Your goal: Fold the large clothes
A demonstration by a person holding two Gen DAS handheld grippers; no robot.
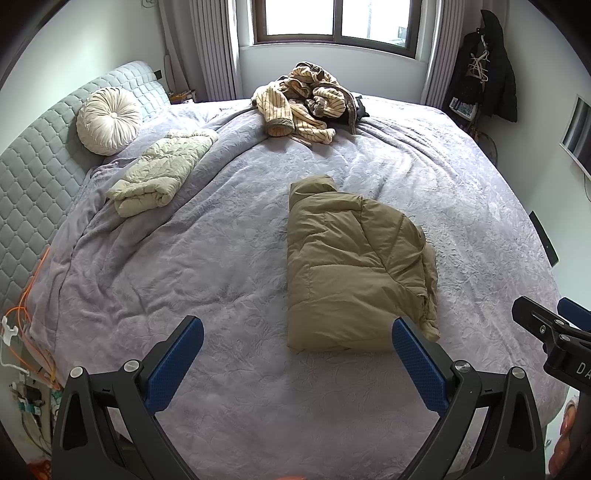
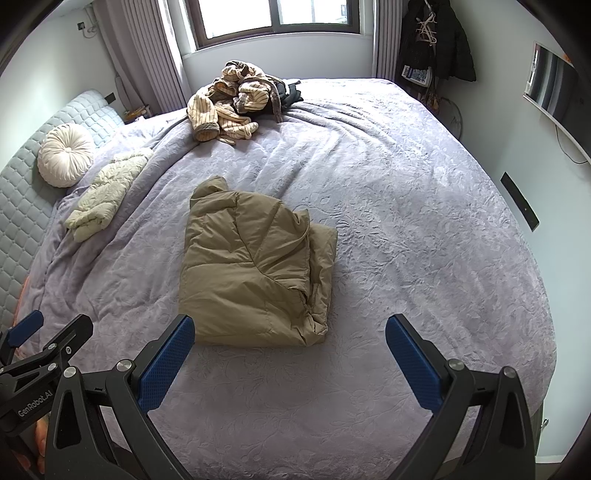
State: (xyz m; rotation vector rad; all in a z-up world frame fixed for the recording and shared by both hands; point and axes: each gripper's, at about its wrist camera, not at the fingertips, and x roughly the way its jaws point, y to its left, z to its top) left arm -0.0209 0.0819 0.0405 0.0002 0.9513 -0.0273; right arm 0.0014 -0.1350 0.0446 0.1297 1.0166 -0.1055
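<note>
An olive-tan puffer jacket (image 1: 351,266) lies folded into a rough rectangle on the lavender bedspread (image 1: 221,258); it also shows in the right wrist view (image 2: 251,269). My left gripper (image 1: 297,332) is open and empty, above the bed just short of the jacket's near edge. My right gripper (image 2: 290,328) is open and empty, near the jacket's near right corner. A folded cream quilted garment (image 1: 159,170) lies near the headboard. A crumpled striped beige garment (image 1: 303,103) is heaped at the far side, over something dark.
A round cream cushion (image 1: 109,120) leans on the grey quilted headboard (image 1: 33,177). Orange cables (image 1: 33,332) hang at the bed's left side. Dark coats (image 1: 487,62) hang in the far right corner. A window (image 1: 336,18) with curtains is behind the bed.
</note>
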